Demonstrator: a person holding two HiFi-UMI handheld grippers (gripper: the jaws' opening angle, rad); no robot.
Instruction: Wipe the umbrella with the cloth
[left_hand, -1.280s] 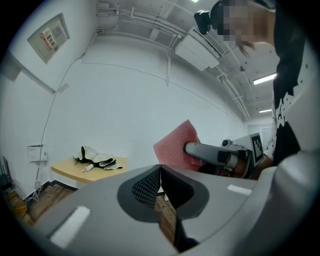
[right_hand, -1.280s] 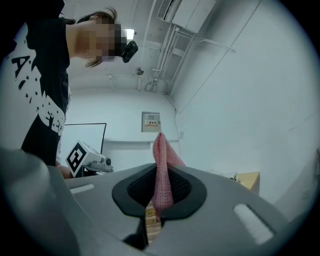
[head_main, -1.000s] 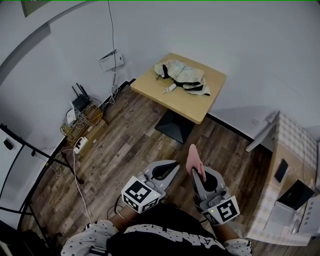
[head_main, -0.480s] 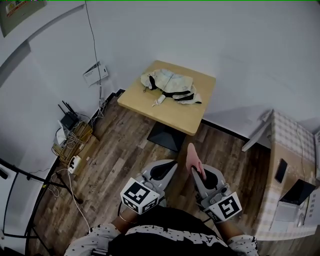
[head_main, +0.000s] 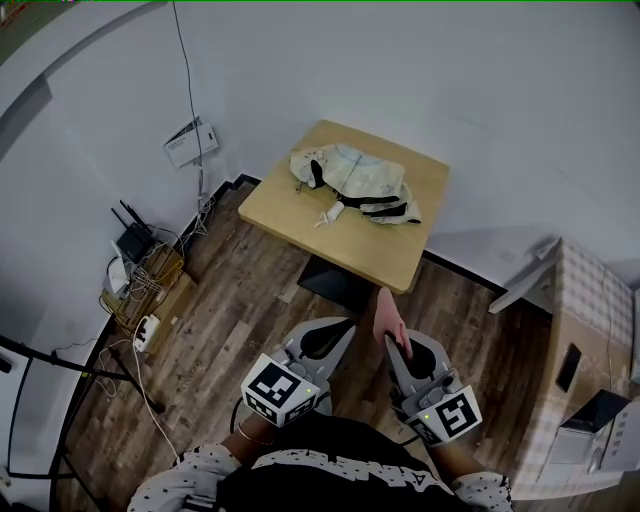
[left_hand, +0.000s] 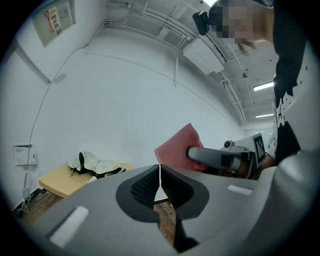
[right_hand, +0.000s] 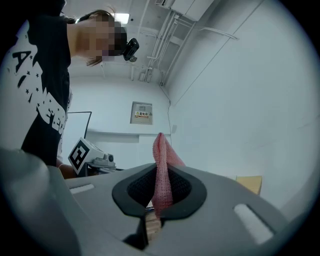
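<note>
The wooden floor (head_main: 240, 310) between me and the table (head_main: 372, 252) lies open, a straight way in for both my grippers. The table's near edge and both near corners are bare. The umbrella (head_main: 355, 180) lies across the far half, and the wall (head_main: 500, 90) shuts off the far edge. The table's black base (head_main: 335, 283) stands under the near edge. To the left, a router and cable heap (head_main: 140, 270) and a black stand (head_main: 60, 365) crowd the wall. To the right, a checked counter (head_main: 590, 310) hems me in. The cloth (head_main: 386, 318) pinched in my right gripper (head_main: 397, 348) sticks out ahead, close beside my left gripper (head_main: 348, 328), whose jaws are together.
</note>
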